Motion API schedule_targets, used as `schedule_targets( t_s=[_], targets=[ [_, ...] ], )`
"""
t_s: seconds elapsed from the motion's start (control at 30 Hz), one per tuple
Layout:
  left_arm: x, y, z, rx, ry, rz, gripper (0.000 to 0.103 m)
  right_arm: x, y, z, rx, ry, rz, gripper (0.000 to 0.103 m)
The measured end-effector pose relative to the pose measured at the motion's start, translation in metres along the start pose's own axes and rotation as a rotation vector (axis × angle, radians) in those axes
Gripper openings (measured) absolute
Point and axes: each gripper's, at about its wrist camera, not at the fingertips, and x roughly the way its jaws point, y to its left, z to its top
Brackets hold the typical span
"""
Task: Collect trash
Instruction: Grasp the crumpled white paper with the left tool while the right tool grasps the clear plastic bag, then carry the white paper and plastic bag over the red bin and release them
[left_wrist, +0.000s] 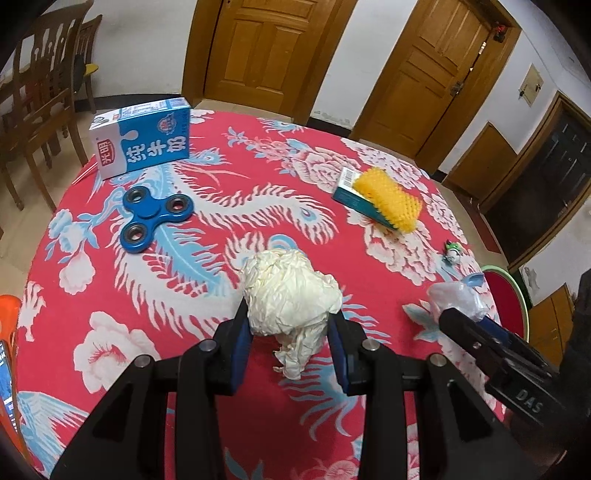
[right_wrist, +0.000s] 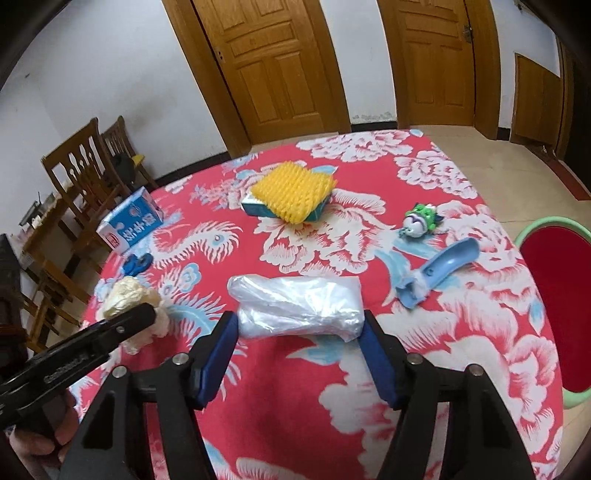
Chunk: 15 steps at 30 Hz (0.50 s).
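The left gripper (left_wrist: 290, 325) is clamped on a crumpled wad of cream paper (left_wrist: 291, 291), both blue pads pressed into its sides, with the wad's loose tail hanging toward the tablecloth (left_wrist: 229, 369). The right gripper (right_wrist: 299, 325) has its jaws set against the two ends of a crumpled clear plastic bag (right_wrist: 297, 308), gripping it; the bag appears to lie on or just above the cloth, which of the two cannot be told. Both pieces of trash are thus at the near part of the round table, side by side. Farther out lie a blue fidget spinner (left_wrist: 155, 218), a blue milk carton (left_wrist: 142, 138), a yellow spiky brush (right_wrist: 293, 192) resting on a small teal box (right_wrist: 255, 206), a green and white toy (right_wrist: 419, 219) and a pale blue scoop (right_wrist: 439, 271). A red stool with green rim (right_wrist: 554, 314) stands just beside the table.
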Motion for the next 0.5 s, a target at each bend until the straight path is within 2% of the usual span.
schedule_targets(
  t_s=[0.5],
  targets=[
    [-0.006, -0.041, -0.003, 0.055, 0.035, -0.078, 0.038, -0.06, -0.045, -0.008, 0.097, -0.091, 0.003, 0.068]
  ],
)
